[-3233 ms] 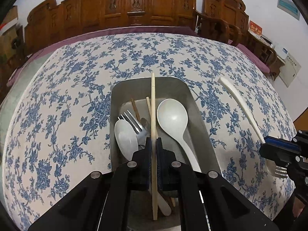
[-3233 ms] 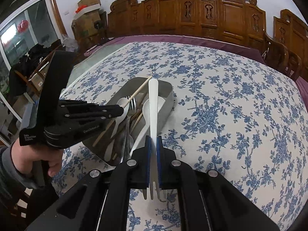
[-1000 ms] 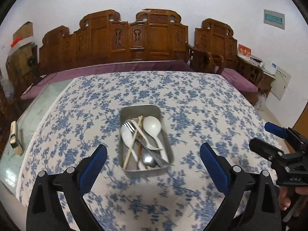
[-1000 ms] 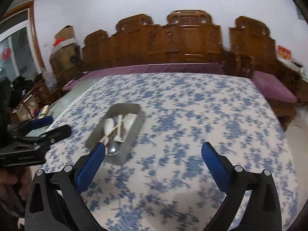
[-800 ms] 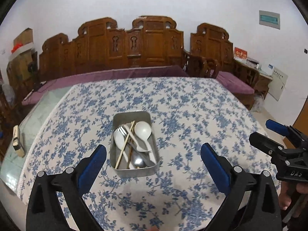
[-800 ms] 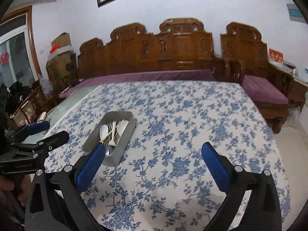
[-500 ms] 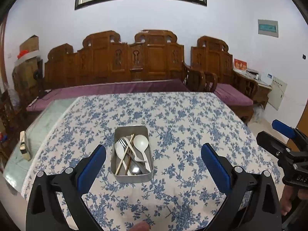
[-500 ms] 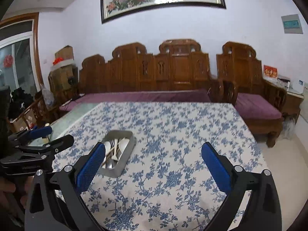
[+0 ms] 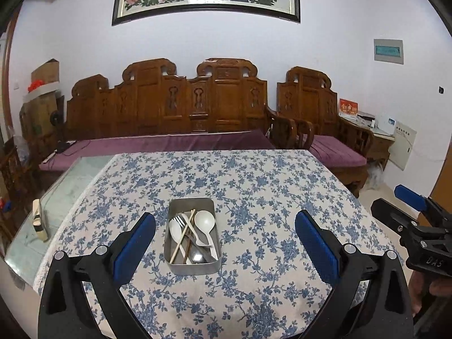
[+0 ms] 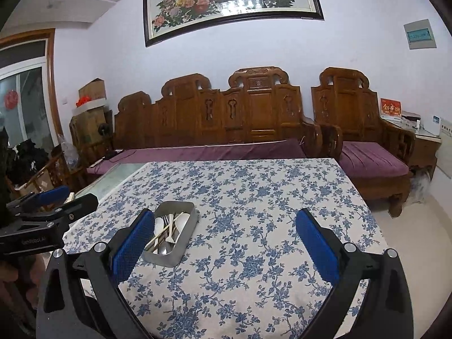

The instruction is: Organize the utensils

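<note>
Blue-flowered cloth covers the tabletop (image 9: 282, 197), and on it I see the metal tray (image 9: 193, 267) near the front edge, holding the utensils: a large white spoon (image 9: 205, 221), a smaller white spoon (image 9: 174, 227), a fork (image 9: 178, 221), wooden chopsticks (image 9: 183, 237) and a white-handled piece lying across them. My left tongs (image 9: 225, 247) are released, spread wide and holding nothing, well back from the tray. My right tongs (image 10: 225, 247) are likewise spread wide and empty, with the tray (image 10: 180, 250) just beyond their left finger (image 10: 132, 244). A carved wooden sofa (image 9: 169, 110) stands behind.
</note>
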The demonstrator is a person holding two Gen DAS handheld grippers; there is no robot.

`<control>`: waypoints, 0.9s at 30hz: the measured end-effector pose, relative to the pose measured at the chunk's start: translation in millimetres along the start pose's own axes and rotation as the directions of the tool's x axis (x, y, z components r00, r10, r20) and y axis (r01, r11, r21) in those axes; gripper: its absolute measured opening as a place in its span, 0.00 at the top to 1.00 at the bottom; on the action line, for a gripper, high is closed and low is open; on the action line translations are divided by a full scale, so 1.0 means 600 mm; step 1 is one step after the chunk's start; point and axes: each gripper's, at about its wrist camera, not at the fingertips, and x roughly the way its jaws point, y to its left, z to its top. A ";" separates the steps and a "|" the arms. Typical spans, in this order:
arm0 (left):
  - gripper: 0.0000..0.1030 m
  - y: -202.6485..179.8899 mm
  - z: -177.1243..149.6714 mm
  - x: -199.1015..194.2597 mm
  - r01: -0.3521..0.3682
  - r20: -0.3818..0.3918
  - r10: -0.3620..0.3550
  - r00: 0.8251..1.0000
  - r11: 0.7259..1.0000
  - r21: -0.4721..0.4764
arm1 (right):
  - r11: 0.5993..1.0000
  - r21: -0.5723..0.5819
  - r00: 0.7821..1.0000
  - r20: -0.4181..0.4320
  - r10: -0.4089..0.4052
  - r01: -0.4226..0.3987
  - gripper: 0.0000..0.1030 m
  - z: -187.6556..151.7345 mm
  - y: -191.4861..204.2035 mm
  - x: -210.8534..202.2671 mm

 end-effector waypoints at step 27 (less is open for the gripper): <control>0.07 0.003 -0.003 -0.005 -0.007 0.003 0.007 1.000 1.000 -0.003 | 1.000 -0.005 1.000 0.014 -0.006 0.006 0.02 0.003 0.010 -0.005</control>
